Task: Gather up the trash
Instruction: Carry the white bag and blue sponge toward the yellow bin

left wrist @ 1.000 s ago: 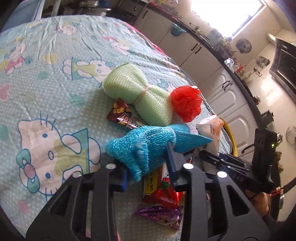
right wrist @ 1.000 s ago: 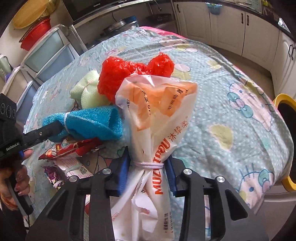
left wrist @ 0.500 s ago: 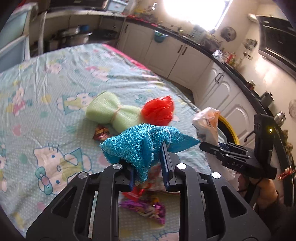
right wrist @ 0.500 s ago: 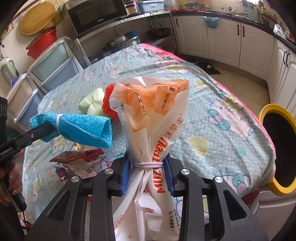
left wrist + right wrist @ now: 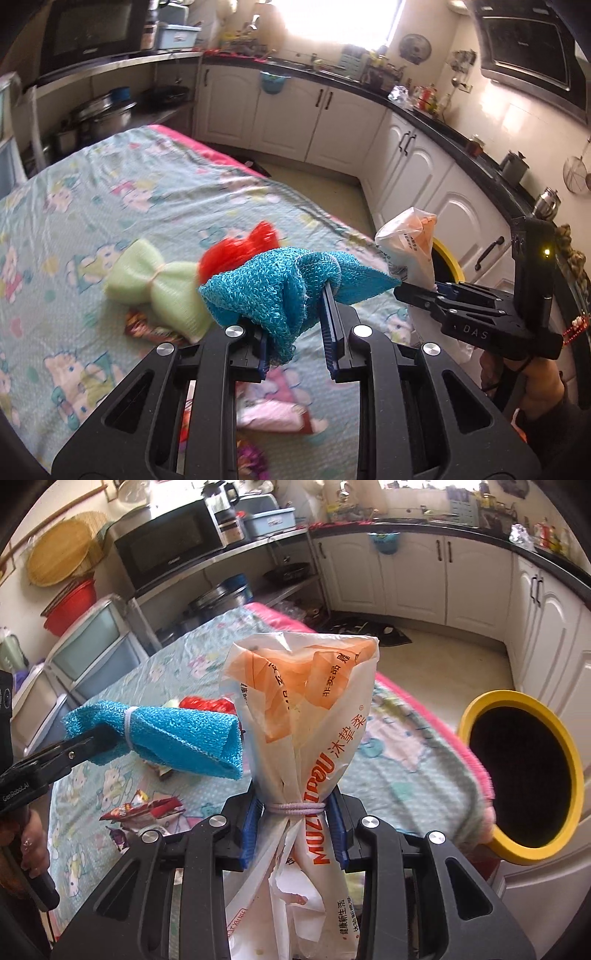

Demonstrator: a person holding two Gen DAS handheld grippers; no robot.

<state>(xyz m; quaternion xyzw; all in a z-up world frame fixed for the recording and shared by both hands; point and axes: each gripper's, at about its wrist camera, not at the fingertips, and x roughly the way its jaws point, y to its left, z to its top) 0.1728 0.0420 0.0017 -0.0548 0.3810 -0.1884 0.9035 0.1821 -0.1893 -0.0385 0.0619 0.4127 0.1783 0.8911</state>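
Note:
My left gripper is shut on a blue mesh bundle tied with a band, held up above the table. The right wrist view shows the same bundle hanging at the left, clear of the cloth. My right gripper is shut on the tied neck of a white and orange plastic bag, which stands up between its fingers. In the left wrist view that bag sits to the right of the blue bundle. A yellow-rimmed bin with a dark opening stands past the table's right edge.
On the cartoon-print tablecloth lie a green mesh bundle, a red mesh bundle and several snack wrappers. White kitchen cabinets line the far wall and the right side, with floor between them and the table.
Both grippers have risen from the table with their loads still gripped. The bundles and wrappers on the cloth now lie lower and farther off, and the yellow bin shows more fully.

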